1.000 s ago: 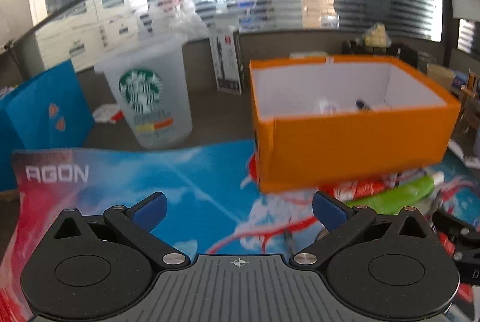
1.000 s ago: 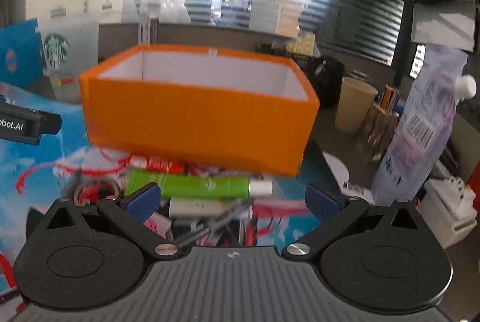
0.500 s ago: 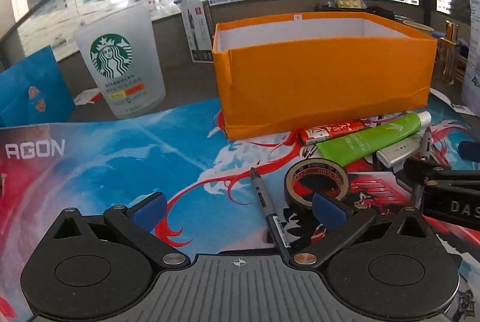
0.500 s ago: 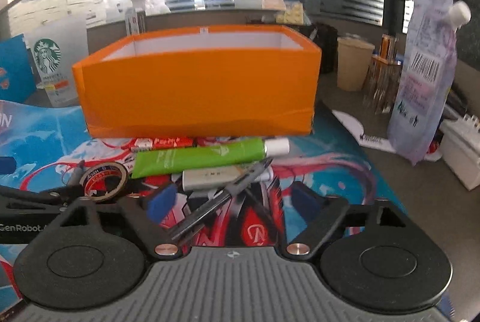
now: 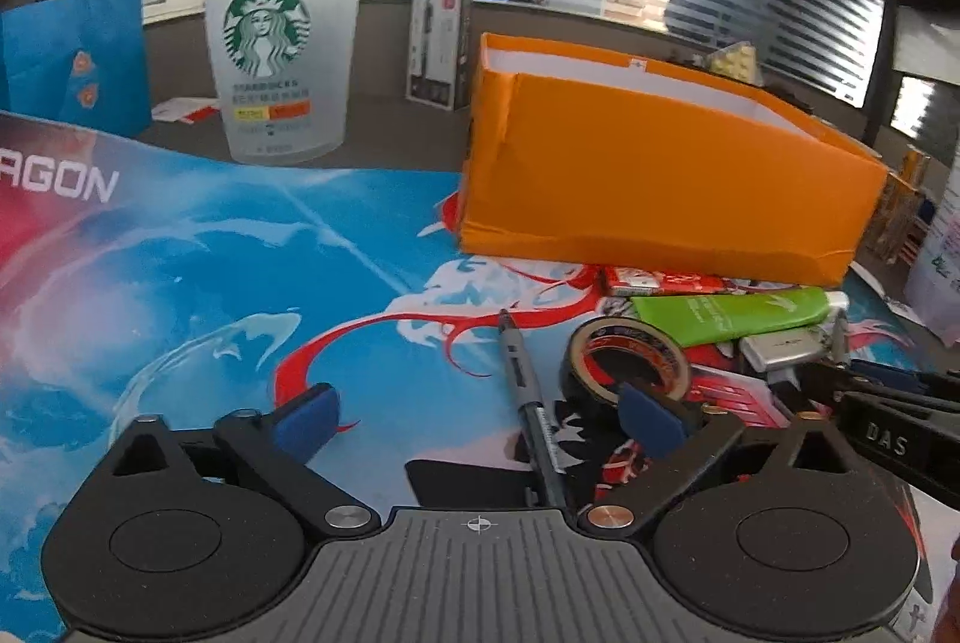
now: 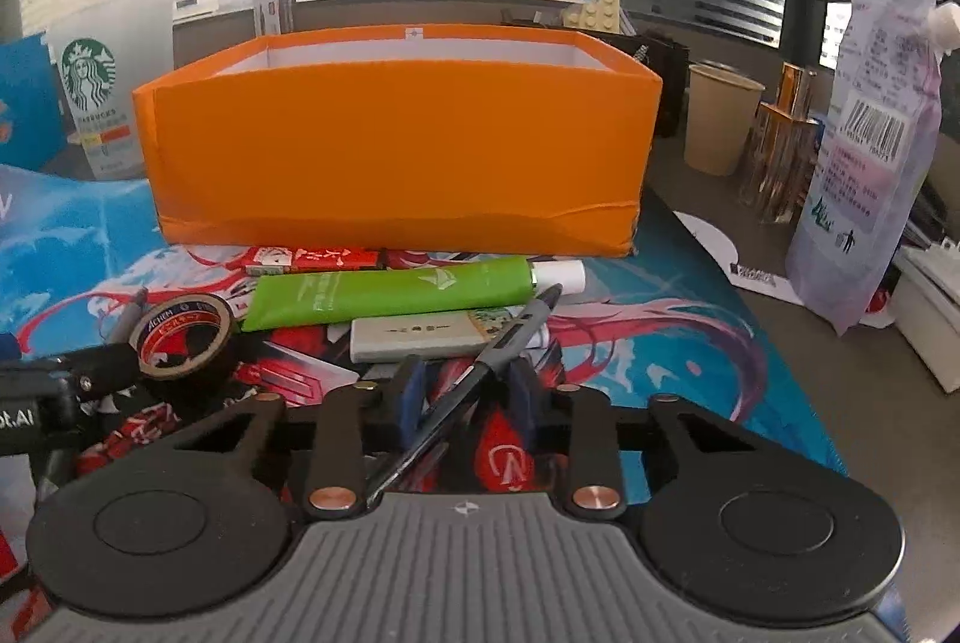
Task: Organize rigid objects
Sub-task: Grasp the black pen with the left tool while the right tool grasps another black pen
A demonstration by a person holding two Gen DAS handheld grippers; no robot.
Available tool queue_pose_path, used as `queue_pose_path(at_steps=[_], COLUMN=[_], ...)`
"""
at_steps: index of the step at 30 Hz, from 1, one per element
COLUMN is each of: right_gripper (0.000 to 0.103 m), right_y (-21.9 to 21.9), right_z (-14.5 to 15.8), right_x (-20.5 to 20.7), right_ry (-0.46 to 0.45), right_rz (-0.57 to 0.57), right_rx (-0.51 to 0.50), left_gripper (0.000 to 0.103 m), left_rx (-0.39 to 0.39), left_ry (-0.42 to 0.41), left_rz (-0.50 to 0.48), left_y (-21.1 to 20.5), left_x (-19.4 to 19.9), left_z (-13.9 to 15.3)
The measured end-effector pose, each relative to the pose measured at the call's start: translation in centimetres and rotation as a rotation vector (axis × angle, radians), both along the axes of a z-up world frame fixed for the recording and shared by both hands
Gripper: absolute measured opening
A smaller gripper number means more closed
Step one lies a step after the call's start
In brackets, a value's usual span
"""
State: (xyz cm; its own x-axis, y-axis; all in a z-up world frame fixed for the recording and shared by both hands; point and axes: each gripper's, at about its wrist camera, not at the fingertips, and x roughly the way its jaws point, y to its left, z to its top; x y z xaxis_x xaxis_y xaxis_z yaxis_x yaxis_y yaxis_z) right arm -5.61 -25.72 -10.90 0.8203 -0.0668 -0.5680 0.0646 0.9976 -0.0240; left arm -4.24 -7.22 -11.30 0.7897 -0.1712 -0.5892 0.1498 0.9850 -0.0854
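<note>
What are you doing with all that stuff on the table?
A person is tidying small things using a hand-held gripper in each hand. The right gripper has closed its fingers around a dark pen lying on the colourful mat. The left gripper is open, holding nothing, with another pen and a roll of tape in front of it. A green tube and other bits lie in front of the orange box.
</note>
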Motion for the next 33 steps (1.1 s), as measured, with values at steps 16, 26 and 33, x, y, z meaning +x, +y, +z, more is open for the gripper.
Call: queue_pose_path(at_steps=[16, 26, 33], right_gripper=[0.025, 0.02, 0.01], right_y=[-0.3, -0.1, -0.4], right_z=[-0.1, -0.2, -0.2], right_x=[-0.5, -0.9, -0.9], right_ry=[-0.004, -0.01, -0.014], right_rz=[0.008, 0.029, 0.032], right_rx=[-0.018, -0.038, -0.028], left_gripper=[0.072, 0.047, 0.008], left_rx=[-0.025, 0.063, 0.129], left_ry=[-0.089, -0.017, -0.033], left_rz=[-0.102, -0.152, -0.163], left_y=[0.3, -1.3, -2.0], left_x=[-2.6, -2.1, -2.0], left_z=[0.7, -0.1, 0.0])
